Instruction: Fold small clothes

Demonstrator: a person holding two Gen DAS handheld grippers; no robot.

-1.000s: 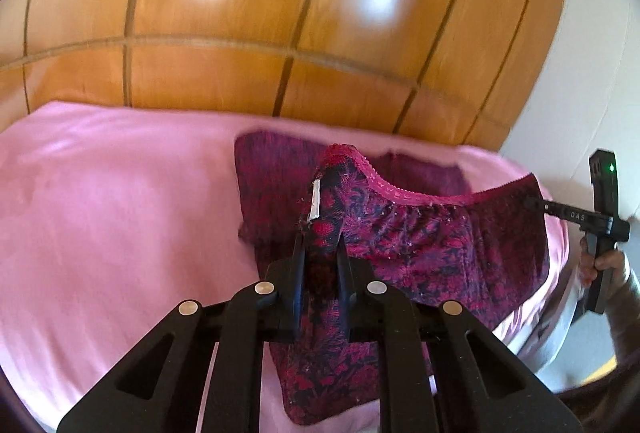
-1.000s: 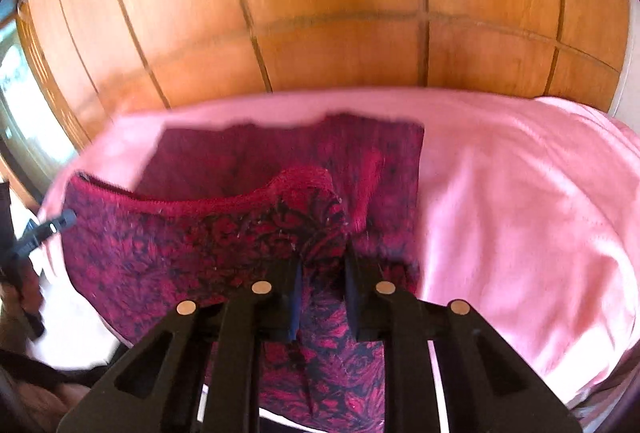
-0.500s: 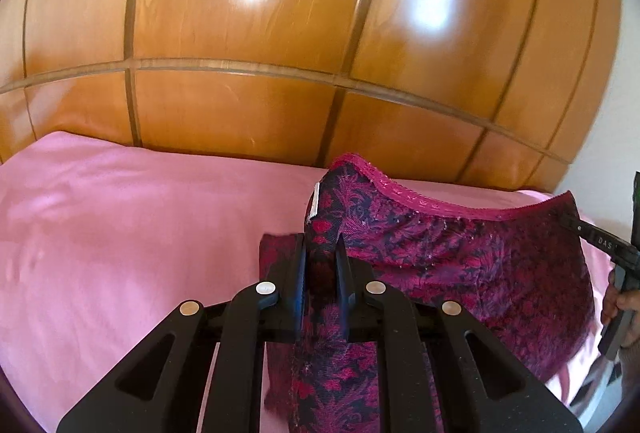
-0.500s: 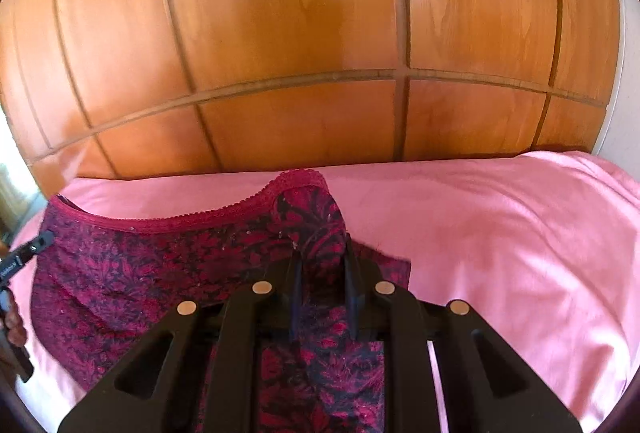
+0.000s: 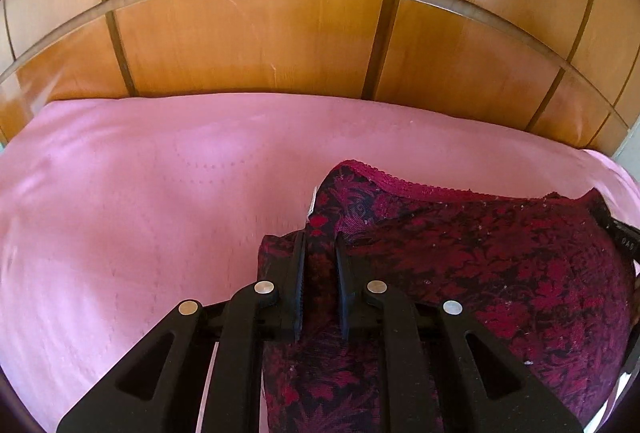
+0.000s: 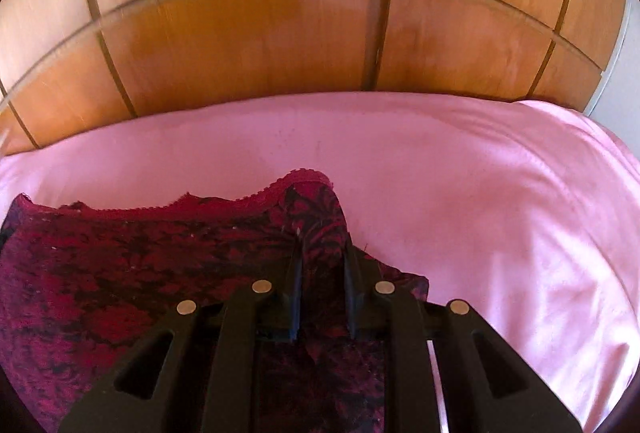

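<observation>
A small garment in dark red and black floral cloth, with a lace-trimmed band along its far edge, lies folded over on the pink sheet. My left gripper pinches the left corner of that band; its jaws are opening, with the cloth still pressed between them. In the right wrist view the same garment spreads to the left, and my right gripper is shut on its right corner. The band sags low to the sheet between the two corners. The right gripper's finger shows at the left wrist view's right edge.
A glossy wooden panelled wall rises straight behind the bed. Pink sheet stretches wide to the left of the garment and to its right, where it rounds off at the bed's edge.
Both grippers carried the lace-edged band forward toward the wooden wall and downward. The lower layer that showed beyond the band is now covered by it. The left jaws stand slightly wider.
</observation>
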